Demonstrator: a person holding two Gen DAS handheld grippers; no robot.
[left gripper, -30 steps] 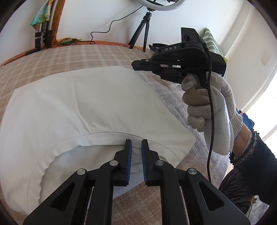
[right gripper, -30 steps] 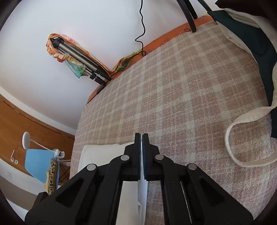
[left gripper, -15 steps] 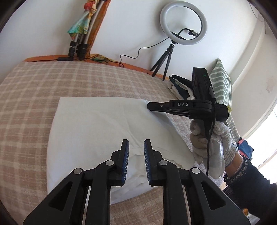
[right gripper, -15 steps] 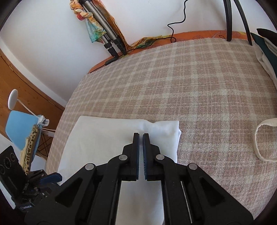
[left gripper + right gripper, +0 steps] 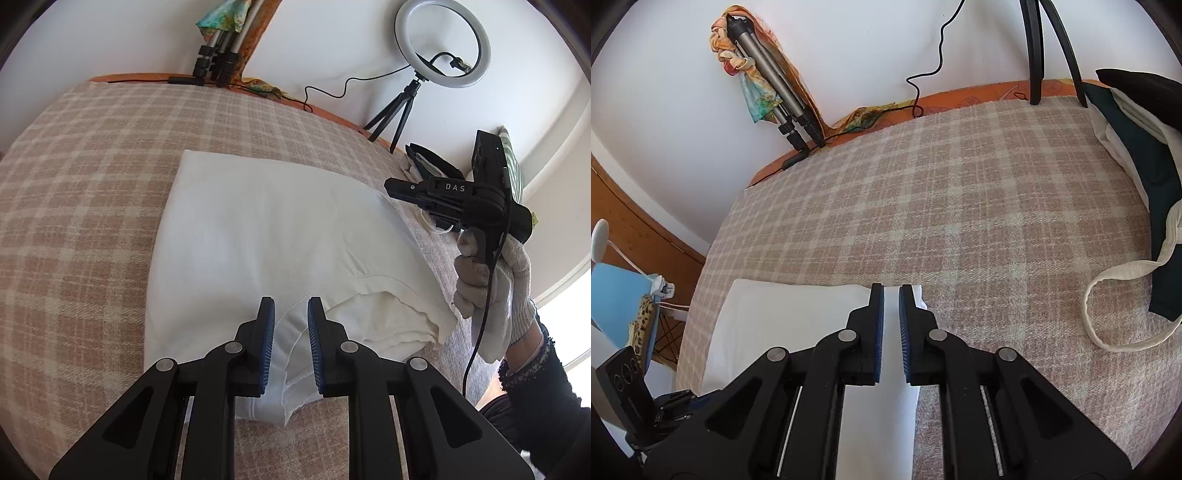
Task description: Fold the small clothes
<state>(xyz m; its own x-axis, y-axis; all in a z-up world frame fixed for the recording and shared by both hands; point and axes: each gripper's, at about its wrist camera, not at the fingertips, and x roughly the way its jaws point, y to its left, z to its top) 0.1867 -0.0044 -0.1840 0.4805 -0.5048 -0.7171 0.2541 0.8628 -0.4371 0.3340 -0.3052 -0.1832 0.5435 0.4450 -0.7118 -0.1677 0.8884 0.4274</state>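
Both tools slightly apart, holding nothing. Left tool [image 5: 290,314] right over shirt [image 5: 266,236] collar, right tool [image 5: 892,299] at far corner.

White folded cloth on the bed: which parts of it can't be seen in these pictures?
- Left wrist view: the white garment's near hem lies behind the left gripper.
- Right wrist view: the right gripper covers its near right corner; the picture's lower edge cuts the rest off.
- Its underside: hidden against the plaid bedcover.
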